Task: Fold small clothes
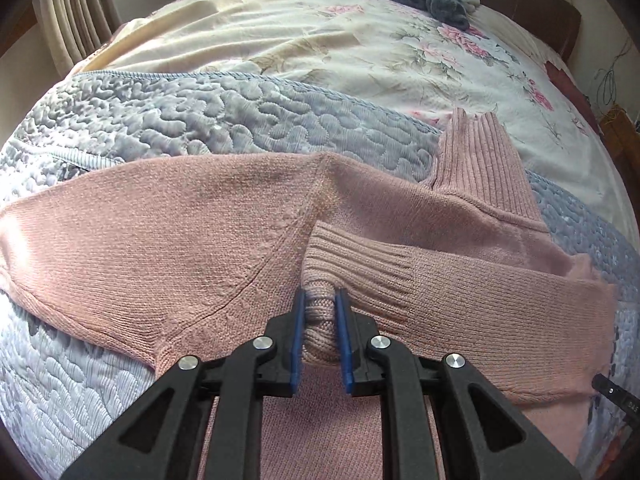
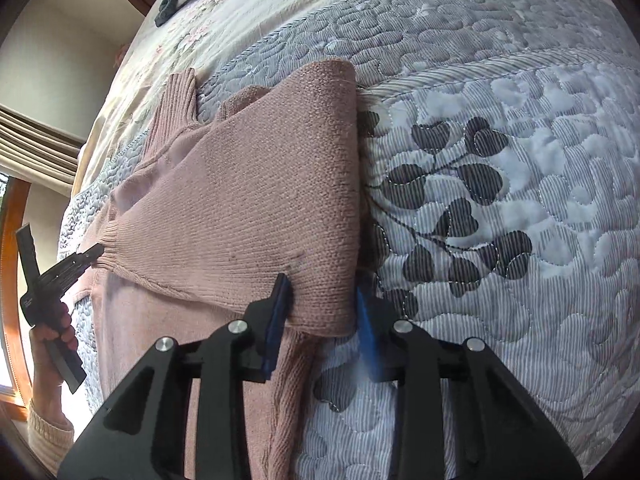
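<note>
The pink knit sweater (image 1: pixel 192 240) lies flat on the grey quilt (image 1: pixel 200 120), one sleeve folded across its body. The left gripper (image 1: pixel 320 340) is clamped on that sleeve's ribbed cuff (image 1: pixel 352 260). The right gripper (image 2: pixel 322 320) straddles the sweater's folded edge, jaws apart.

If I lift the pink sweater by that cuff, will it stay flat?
Probably not: the pink sweater looks soft-knitted and bunches between the left hand-held gripper fingers, so it should droop. Its textured knit likely grips the quilt and drags rather than slides.
</note>
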A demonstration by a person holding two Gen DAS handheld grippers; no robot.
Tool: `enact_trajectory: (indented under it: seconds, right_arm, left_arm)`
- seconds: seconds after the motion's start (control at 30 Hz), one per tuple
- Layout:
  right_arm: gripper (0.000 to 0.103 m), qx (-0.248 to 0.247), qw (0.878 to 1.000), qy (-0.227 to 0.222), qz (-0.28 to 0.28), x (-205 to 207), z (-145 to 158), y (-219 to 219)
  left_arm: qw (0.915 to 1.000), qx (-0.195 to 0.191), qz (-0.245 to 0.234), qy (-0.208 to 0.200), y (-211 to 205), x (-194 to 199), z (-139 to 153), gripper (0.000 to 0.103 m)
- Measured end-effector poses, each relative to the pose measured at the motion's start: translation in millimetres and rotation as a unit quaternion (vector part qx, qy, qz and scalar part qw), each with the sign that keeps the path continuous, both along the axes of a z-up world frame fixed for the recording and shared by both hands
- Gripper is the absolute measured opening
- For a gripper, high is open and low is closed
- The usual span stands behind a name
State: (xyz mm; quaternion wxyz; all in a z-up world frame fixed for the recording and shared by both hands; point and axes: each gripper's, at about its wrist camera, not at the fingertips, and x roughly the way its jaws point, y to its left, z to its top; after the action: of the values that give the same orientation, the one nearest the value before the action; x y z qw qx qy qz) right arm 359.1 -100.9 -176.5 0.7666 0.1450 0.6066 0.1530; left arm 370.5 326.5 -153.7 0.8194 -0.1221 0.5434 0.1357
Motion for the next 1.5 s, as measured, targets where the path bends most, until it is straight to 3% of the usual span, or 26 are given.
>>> enact_trajectory:
  seconds: [0.1, 0.2, 0.33, 0.43, 0.53, 0.7, 0.77, 0.93, 1.0, 1.07, 1.1, 1.2, 1.33, 1.5]
  right_arm:
    - [0.03, -0.013, 1.0, 0.0, 0.007, 0.3, 0.1, 3.6]
    - [0.033, -0.041, 0.999, 0.002, 0.018, 2.1, 10.3, 11.7]
    - [0.041, -0.065, 0.996, -0.063, 0.016, -5.6, 52.8, 20.3]
    - [0.042, -0.047, 0.996, -0.076, 0.032, -8.0, 67.7, 35.2]
    - [0.042, -0.055, 0.995, -0.059, 0.055, -5.5, 56.7, 58.4]
    - [0.041, -0.068, 0.997, -0.008, 0.048, -1.5, 10.2, 64.6]
    - [0.041, -0.066, 0.997, -0.015, 0.044, -2.6, 2.9, 62.7]
    - [0.044, -0.088, 0.995, -0.015, 0.047, -0.5, 7.9, 70.9]
    - [0.053, -0.09, 0.994, -0.025, 0.052, -7.4, 22.7, 77.6]
    - [0.064, -0.068, 0.995, -0.039, 0.069, -21.5, 38.7, 86.5]
    - [0.067, -0.063, 0.994, -0.044, 0.08, -29.4, 45.1, 92.5]
    - [0.071, -0.055, 0.99, -0.052, 0.119, -54.8, 55.0, 117.5]
    - [0.072, -0.055, 0.984, -0.042, 0.165, -78.1, 47.3, 152.7]
    - [0.072, -0.073, 0.98, -0.024, 0.185, -89.2, 22.9, 183.5]
  left_arm:
    - [0.9994, 0.022, -0.009, 0.025, -2.6, 1.8, -16.6, 0.019]
    - [0.9996, 0.019, 0.004, 0.022, 0.4, -1.7, -8.5, 0.022]
    - [0.9986, 0.038, 0.023, -0.027, 0.7, -10.9, 23.4, 0.034]
    - [0.9986, 0.009, 0.005, -0.051, -13.9, -10.2, 34.7, 0.036]
    - [0.9987, -0.023, -0.031, -0.033, -35.9, -1.0, 22.2, 0.037]
    - [0.9985, -0.028, -0.041, 0.02, -47.7, 8.4, -20.3, 0.037]
    - [0.9985, -0.028, -0.046, 0.012, -45.0, 7.5, -28.0, 0.037]
    - [0.9981, -0.034, -0.05, 0.013, -43.7, 5.9, -21.6, 0.037]
    - [0.998, -0.034, -0.054, 0.005, -37.6, -3.7, -8.4, 0.04]
    - [0.9983, -0.018, -0.054, -0.015, -22.7, -21.6, 7.8, 0.065]
    - [0.9985, -0.009, -0.047, -0.026, -10.4, -33.4, 15.0, 0.069]
    - [0.9992, 0.003, -0.013, -0.039, 42.3, -67.1, 27.6, 0.07]
    - [0.996, 0.01, 0.079, -0.039, 136.7, -118.3, 30.5, 0.07]
    - [0.9778, -0.006, 0.202, -0.054, 250.5, -184.0, 25.9, 0.07]
